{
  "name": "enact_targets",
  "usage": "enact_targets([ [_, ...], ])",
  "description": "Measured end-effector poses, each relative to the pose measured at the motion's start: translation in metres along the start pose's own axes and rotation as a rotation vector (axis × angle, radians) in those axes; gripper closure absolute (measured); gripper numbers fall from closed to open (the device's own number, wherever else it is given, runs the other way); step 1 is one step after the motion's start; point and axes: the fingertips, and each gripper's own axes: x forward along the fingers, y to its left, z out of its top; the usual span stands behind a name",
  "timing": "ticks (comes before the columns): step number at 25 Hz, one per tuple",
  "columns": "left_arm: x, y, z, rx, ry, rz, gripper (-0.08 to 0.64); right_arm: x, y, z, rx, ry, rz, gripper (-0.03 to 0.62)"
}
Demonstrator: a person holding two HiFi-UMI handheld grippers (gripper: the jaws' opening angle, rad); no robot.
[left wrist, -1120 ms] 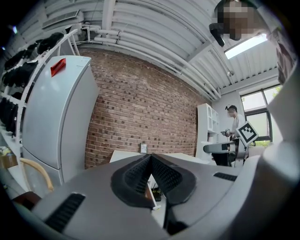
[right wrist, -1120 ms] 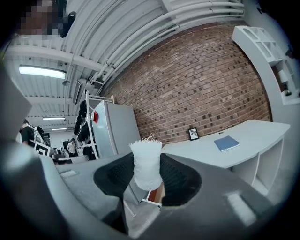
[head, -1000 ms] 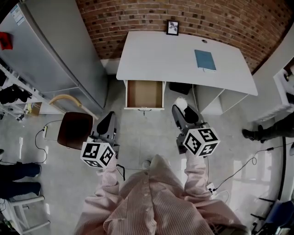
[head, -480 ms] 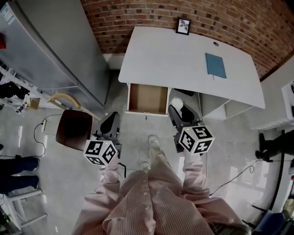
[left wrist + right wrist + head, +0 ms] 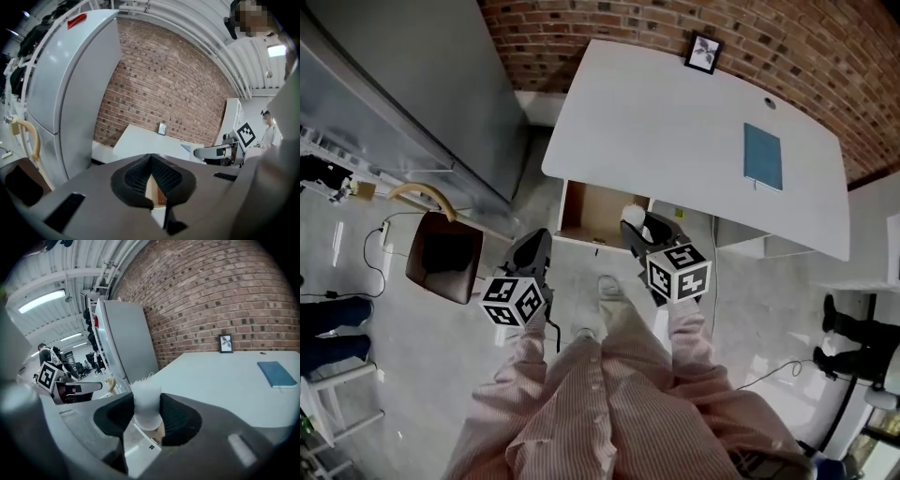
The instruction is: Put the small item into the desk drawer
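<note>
**Desk:** Head view: what has changed?

**Photographer:** The person has stepped up to the white bench [image 5: 675, 122]. The open drawer [image 5: 598, 208], well ahead of both grippers a second ago, now lies right at the tip of the right gripper [image 5: 633, 230]. The small item [image 5: 630, 213], white and fluffy, shows over the drawer's right front corner. The left gripper [image 5: 534, 248] hangs just short of the drawer front.

**Desk:** Left gripper view?

**Photographer:** The left gripper [image 5: 151, 164] has its fingertips together and holds nothing. The drawer's brown wood shows just past them.

**Desk:** Right gripper view?

**Photographer:** The right gripper [image 5: 147, 412] clamps the small item [image 5: 146, 401] from both sides, its jaws set wide around it. The bench [image 5: 225, 380] stretches beyond.

**Desk:** What does that mean for the job?

**Photographer:** The carry looks almost finished. What seems left is to lower the item into the drawer and let go. I cannot tell whether it hangs over the drawer's inside or only over its rim.
</note>
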Motion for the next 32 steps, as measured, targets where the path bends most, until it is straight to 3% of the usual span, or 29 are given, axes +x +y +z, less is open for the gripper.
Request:
enact_targets([
  [7,0.032,0.014,-0.037,-0.105,0.080,0.052,0.560,0.046,-0.008,-0.027,-0.057,0.146,0.069,0.428],
  [18,0.072,0.052,-0.081,-0.201,0.182,0.084,0.560,0.126,-0.013,-0.082,-0.132,0.338,0.105,0.428],
  [24,0.097,0.073,-0.108,-0.266,0.212,0.077,0.560,0.172,-0.037,-0.126,-0.175,0.455,0.081,0.428],
  [29,0.116,0.088,-0.128,-0.297,0.206,0.066,0.560,0.202,-0.052,-0.148,-0.273,0.529,0.071,0.428],
  [32,0.126,0.093,-0.140,-0.318,0.213,0.065,0.560,0.216,-0.064,-0.165,-0.267,0.559,0.057,0.428],
])
